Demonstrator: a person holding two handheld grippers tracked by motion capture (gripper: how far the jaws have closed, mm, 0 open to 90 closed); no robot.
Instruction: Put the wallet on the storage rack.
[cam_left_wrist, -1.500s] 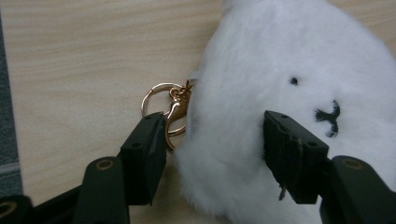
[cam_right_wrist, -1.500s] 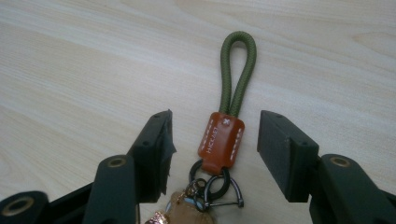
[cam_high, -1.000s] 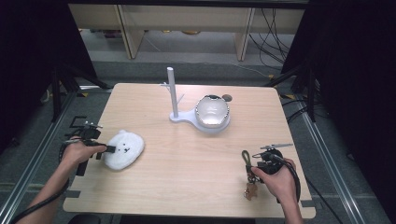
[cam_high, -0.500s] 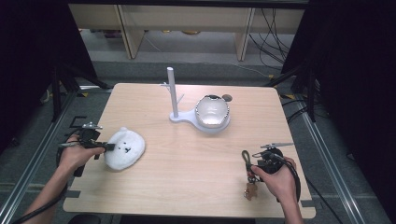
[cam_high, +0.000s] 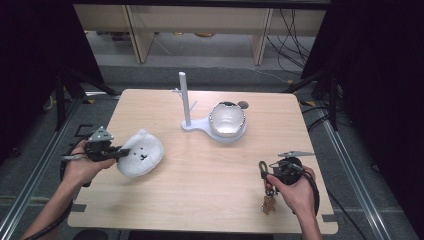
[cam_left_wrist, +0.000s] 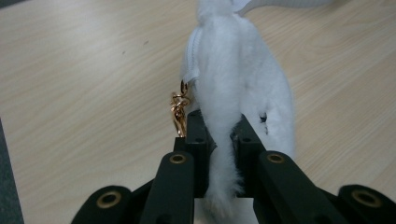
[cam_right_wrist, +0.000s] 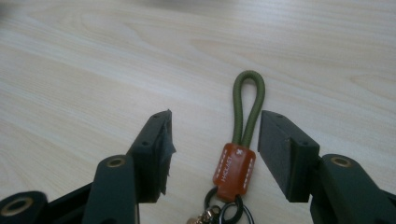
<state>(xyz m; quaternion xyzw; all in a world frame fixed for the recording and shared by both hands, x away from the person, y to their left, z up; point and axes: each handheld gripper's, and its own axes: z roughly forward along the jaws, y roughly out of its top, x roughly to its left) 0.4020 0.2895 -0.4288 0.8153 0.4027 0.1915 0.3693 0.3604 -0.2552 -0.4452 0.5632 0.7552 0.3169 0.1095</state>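
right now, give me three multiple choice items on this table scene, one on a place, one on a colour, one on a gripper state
1. Where is the white stand with the upright post?
A. on the table's far middle
B. at the near left corner
C. under the table

2. What colour is the loop of the keychain between the right gripper's jaws?
A. blue
B. olive green
C. yellow

3. What is the left gripper doing?
A. hanging open over bare wood
B. shut on the white plush pouch
C. shut on the stand's post

Answers
1 A: the stand rises at the far middle of the table.
2 B: the keychain has a green cord loop; the right gripper is open around it.
3 B: the left gripper pinches the white plush pouch.
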